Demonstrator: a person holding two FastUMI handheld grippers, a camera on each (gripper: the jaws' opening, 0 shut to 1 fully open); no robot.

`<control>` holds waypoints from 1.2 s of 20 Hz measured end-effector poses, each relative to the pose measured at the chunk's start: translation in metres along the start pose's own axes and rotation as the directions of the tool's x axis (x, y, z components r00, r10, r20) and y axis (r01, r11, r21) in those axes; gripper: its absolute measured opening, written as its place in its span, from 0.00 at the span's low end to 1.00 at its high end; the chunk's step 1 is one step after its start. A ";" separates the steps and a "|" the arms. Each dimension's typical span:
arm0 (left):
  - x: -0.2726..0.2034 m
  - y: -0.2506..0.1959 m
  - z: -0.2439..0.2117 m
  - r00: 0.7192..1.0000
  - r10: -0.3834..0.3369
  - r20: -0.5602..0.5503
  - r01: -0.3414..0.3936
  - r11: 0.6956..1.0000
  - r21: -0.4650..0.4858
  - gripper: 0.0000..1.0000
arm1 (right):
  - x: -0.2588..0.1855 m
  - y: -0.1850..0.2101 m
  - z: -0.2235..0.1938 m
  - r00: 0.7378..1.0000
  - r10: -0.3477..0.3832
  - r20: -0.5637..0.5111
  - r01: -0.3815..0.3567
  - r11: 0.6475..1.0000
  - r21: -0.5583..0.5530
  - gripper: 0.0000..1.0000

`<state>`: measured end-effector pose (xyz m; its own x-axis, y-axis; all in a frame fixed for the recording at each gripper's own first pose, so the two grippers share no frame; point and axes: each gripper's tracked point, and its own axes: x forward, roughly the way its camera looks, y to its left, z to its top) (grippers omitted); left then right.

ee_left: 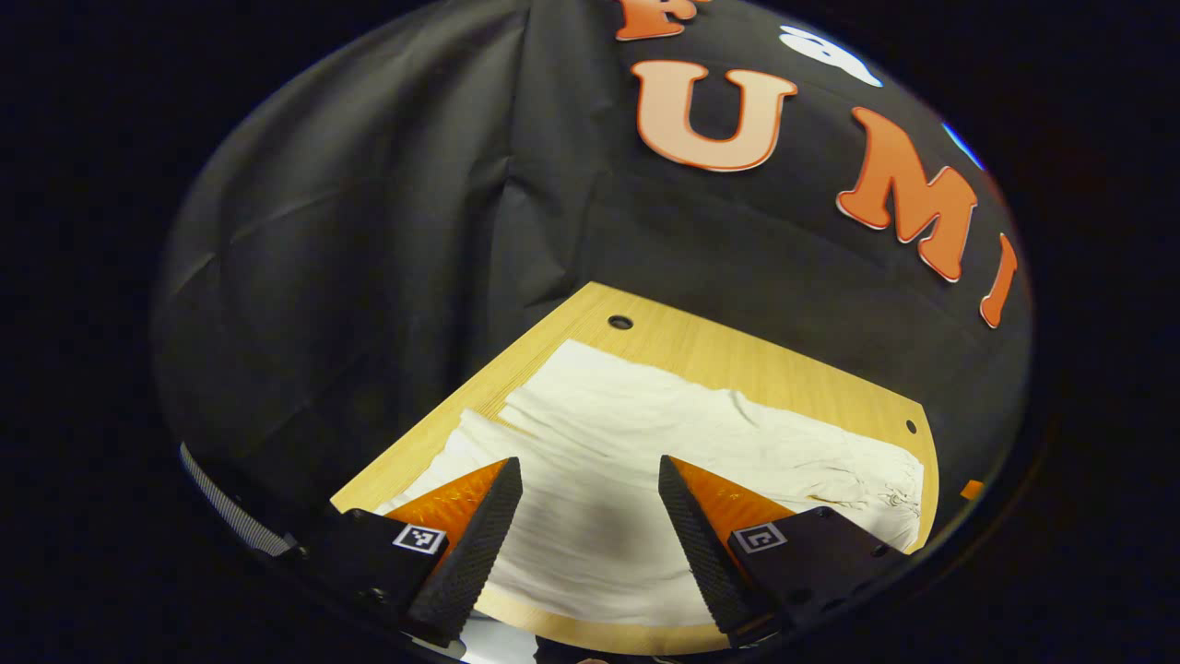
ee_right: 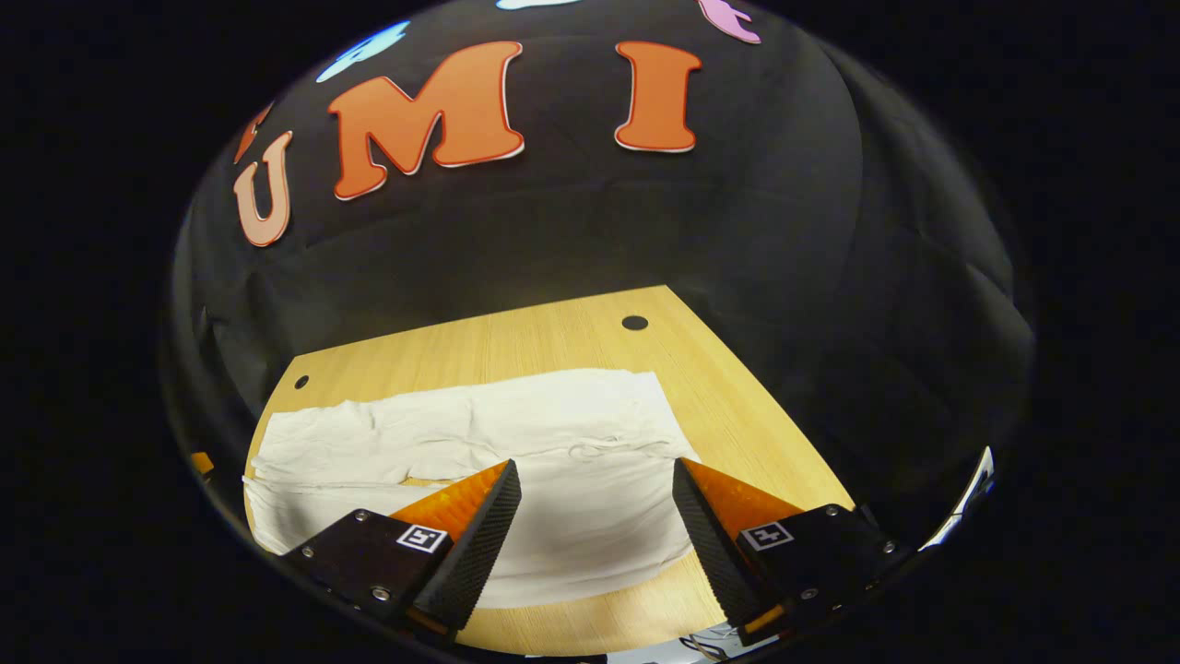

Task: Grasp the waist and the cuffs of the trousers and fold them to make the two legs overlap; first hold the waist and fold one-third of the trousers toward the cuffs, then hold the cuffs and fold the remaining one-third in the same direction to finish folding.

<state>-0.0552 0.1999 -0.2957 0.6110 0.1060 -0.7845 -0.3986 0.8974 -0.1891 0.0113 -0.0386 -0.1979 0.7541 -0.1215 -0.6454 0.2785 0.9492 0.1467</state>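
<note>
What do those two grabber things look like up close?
Each gripper, left and right, has two wedge-shaped fingers with bumpy, textured inner faces. They sit on dark blocks held by small screws, and each block carries a little square black-and-white marker.

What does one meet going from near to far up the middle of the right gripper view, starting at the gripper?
Right gripper, jaws open → white trousers lying flat → bare wooden table → round hole in the table → black cloth wall.
</note>
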 end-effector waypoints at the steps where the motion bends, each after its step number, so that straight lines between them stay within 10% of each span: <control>1: 0.002 0.008 -0.008 1.000 0.009 -0.029 -0.010 1.000 -0.019 0.98 | 0.004 -0.004 -0.006 1.000 -0.006 -0.026 0.006 1.000 0.010 1.00; 15: 0.027 0.098 -0.116 0.913 0.046 -0.406 -0.170 0.946 -0.275 1.00 | 0.040 -0.038 -0.087 0.947 0.048 -0.316 0.016 0.981 0.196 0.97; 24: 0.047 0.158 -0.143 0.872 -0.002 -0.490 -0.276 0.823 -0.496 0.99 | 0.057 -0.047 -0.111 0.915 0.085 -0.393 0.026 0.963 0.268 0.98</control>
<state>-0.1871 0.2853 -0.4468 0.1987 -0.1193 -0.9728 -0.8360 0.4975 -0.2317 -0.0242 -0.0577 -0.3249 0.4800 0.0834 -0.8733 0.4475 0.8330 0.3255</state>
